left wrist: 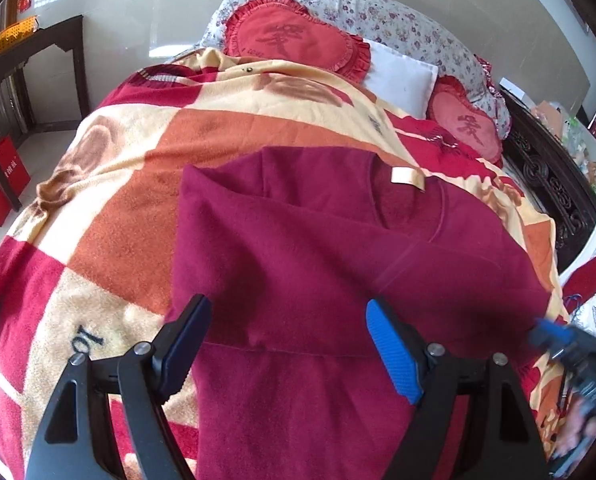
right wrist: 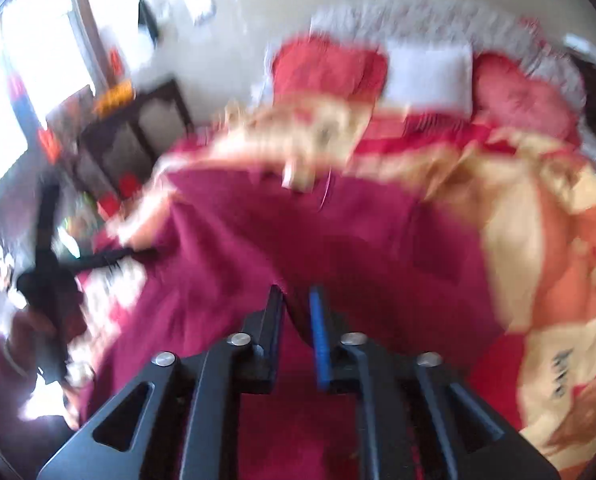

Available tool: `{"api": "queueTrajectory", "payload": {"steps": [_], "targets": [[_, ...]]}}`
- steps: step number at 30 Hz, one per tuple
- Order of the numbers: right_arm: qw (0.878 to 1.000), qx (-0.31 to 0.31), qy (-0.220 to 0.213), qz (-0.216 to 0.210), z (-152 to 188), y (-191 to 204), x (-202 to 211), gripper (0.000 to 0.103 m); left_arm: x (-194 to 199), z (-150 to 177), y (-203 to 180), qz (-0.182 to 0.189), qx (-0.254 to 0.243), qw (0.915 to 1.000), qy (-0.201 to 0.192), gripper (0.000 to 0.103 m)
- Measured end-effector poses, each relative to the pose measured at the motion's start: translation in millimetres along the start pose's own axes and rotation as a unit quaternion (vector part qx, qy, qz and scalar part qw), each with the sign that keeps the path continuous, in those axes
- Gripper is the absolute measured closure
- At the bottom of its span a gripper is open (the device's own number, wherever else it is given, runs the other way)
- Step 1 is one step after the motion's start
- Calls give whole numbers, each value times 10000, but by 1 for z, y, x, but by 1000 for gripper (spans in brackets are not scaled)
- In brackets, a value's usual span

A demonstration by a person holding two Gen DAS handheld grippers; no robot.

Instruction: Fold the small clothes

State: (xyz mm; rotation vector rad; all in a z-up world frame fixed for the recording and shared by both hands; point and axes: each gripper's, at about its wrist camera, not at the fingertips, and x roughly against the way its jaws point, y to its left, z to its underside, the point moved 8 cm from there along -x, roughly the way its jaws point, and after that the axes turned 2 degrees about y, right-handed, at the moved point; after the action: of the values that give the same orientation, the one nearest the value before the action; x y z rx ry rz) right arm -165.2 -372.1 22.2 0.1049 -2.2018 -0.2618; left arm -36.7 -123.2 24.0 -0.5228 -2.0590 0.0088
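Lying creased on the blanket (left wrist: 110,184), the maroon top (left wrist: 305,240) shows its tag; left tool (left wrist: 290,344) gapes empty; right tool (right wrist: 296,300) pinches its fabric.

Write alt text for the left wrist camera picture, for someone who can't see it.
The open left gripper hovers over a dark red top lying on a red, orange and cream blanket on a bed. Heart-shaped red cushions sit at the far end.

Right wrist view blurred throughout, garment (right wrist: 337,232) smeared, right gripper (left wrist: 569,356) blurred at frame edge, garment hem cut off
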Motion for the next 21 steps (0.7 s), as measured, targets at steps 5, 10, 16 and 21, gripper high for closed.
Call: {"api": "queueTrajectory", "payload": {"steps": [5,10,16,21], "targets": [[9989,-359,304,-54,31,-4,-16,86,-6,-3,-16,330,-20,9995,-18,13],[9974,-718,-34,19,33,-24,12,83,-32,1,-36,183,-283,9991,244,13],[9926,-1214,-68,21,55,-49,32,83,-71,10,-60,-210,-1037,9917,729,69],[9899,-1410,-127,105,64,-62,38,83,-49,-2,-65,180,-921,9939,584,90]]}}
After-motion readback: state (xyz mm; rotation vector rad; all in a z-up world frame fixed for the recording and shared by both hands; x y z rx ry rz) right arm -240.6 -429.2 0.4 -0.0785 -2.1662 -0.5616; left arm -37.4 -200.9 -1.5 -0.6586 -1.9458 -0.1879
